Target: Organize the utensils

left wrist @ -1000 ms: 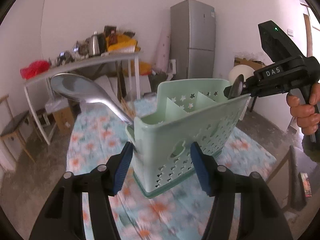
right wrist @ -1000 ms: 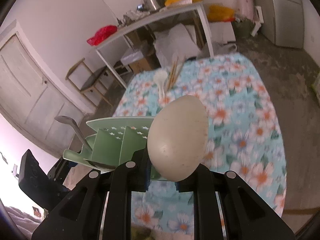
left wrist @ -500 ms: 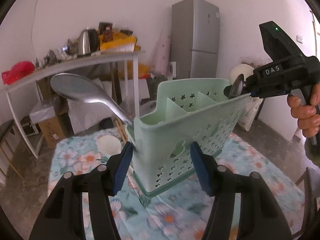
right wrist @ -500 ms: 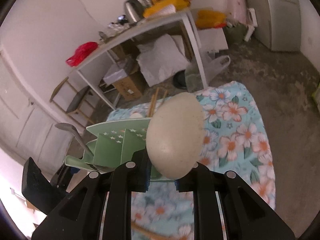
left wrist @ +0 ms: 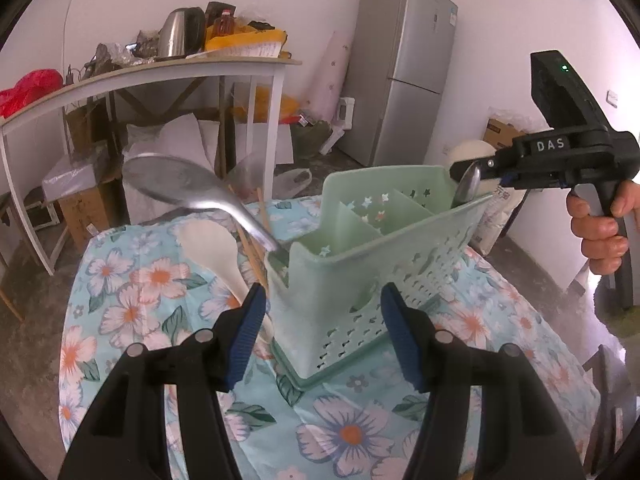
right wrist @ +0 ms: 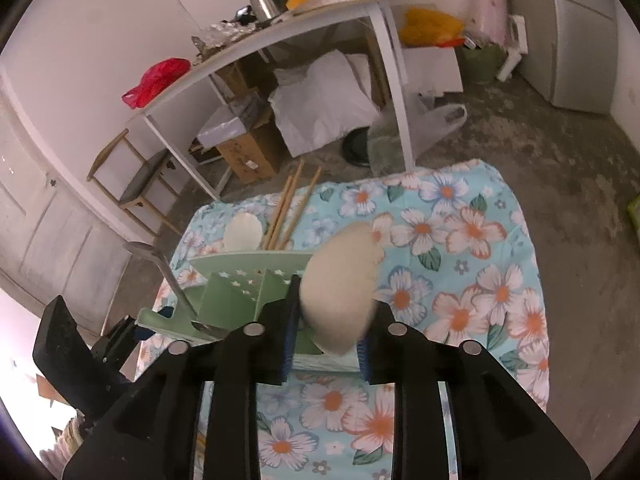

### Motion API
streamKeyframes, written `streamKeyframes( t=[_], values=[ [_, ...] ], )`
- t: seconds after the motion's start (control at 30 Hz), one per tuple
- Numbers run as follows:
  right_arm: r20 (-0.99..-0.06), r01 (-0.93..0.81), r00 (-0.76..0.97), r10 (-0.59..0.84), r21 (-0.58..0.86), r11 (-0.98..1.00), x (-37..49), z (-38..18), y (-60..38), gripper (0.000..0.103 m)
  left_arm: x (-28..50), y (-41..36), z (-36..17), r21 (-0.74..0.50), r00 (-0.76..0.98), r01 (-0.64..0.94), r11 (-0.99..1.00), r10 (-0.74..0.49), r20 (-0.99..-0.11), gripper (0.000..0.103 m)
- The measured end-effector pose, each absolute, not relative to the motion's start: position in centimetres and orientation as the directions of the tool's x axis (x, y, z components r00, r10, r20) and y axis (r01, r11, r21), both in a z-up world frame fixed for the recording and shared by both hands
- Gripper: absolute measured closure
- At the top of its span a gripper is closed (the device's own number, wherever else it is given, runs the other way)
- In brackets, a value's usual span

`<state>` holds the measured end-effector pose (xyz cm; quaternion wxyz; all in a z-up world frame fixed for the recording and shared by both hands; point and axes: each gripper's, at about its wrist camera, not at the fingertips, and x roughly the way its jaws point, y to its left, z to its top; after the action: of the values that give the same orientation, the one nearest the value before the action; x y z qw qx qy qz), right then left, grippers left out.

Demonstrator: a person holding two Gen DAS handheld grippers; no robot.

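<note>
Its jaws opening, the right gripper (right wrist: 326,350) releases a light, stiff cream plastic spoon (right wrist: 340,284) above the pale-green perforated plastic caddy (left wrist: 372,264), best gripped mid-handle.

Pale green perforated utensil caddy (left wrist: 360,280), three compartments with star cut-outs, stood tilted at frame centre on the floral cloth. A steel ladle (left wrist: 188,184) leaned out of its left end; a blurred cream spoon (right wrist: 340,292) stood at its right end. White spoon (left wrist: 216,252) and wooden chopsticks (right wrist: 288,204) lay behind on the cloth.
</note>
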<state>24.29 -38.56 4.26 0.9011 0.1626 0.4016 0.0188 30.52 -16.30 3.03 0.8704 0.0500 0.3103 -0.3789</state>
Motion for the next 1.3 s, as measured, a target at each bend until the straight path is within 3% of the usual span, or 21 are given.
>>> streamKeyframes(
  t=[0.13, 0.27, 0.43, 0.53, 0.6, 0.67, 0.83, 1.07, 1.17, 1.3],
  values=[
    [-0.690, 0.079, 0.710, 0.138, 0.273, 0.959, 23.6, 5.1, -38.3, 0.069, 30.0, -15.4, 2.7, -0.172, 0.505, 0.689, 0.704, -0.636, -0.583, 0.045],
    [-0.606, 0.047, 0.784, 0.136, 0.276, 0.960, 21.6, 6.4, -38.4, 0.064, 29.4, -14.1, 2.6, -0.200, 0.499, 0.679, 0.707, -0.644, -0.580, 0.045],
    [-0.555, 0.048, 0.821, 0.131, 0.295, 0.954, 20.6, 6.9, -39.1, 0.064, 29.4, -11.7, 3.5, -0.281, 0.506, 0.642, 0.713, -0.670, -0.544, 0.045],
    [-0.559, 0.068, 0.819, 0.125, 0.312, 0.947, 20.9, 6.6, -39.7, 0.078, 30.3, -9.9, 4.8, -0.392, 0.505, 0.608, 0.690, -0.717, -0.481, 0.045],
    [-0.559, 0.085, 0.819, 0.126, 0.336, 0.938, 21.1, 6.3, -40.2, 0.094, 31.1, -8.9, 5.7, -0.468, 0.503, 0.582, 0.665, -0.746, -0.436, 0.045],
    [-0.554, 0.090, 0.820, 0.142, 0.371, 0.924, 21.1, 6.1, -40.5, 0.100, 32.7, -7.7, 6.6, -0.595, 0.496, 0.525, 0.608, -0.787, -0.367, 0.045],
    [-0.550, 0.082, 0.820, 0.155, 0.383, 0.920, 20.6, 5.9, -40.2, 0.101, 36.3, -6.7, 6.9, -0.801, 0.462, 0.387, 0.457, -0.848, -0.260, 0.045],
    [-0.547, 0.088, 0.820, 0.169, 0.412, 0.907, 20.4, 5.5, -40.9, 0.100, 37.4, -8.6, 7.4, -0.820, 0.450, 0.374, 0.433, -0.858, -0.248, 0.045],
    [-0.547, 0.086, 0.819, 0.172, 0.414, 0.906, 20.4, 5.5, -41.0, 0.100, 38.2, -8.9, 7.0, -0.839, 0.450, 0.321, 0.439, -0.850, -0.273, 0.060],
    [-0.547, 0.077, 0.818, 0.179, 0.412, 0.908, 20.2, 5.4, -40.9, 0.100, 37.8, -9.6, 6.9, -0.830, 0.417, 0.342, 0.441, -0.862, -0.287, 0.061]
  ],
)
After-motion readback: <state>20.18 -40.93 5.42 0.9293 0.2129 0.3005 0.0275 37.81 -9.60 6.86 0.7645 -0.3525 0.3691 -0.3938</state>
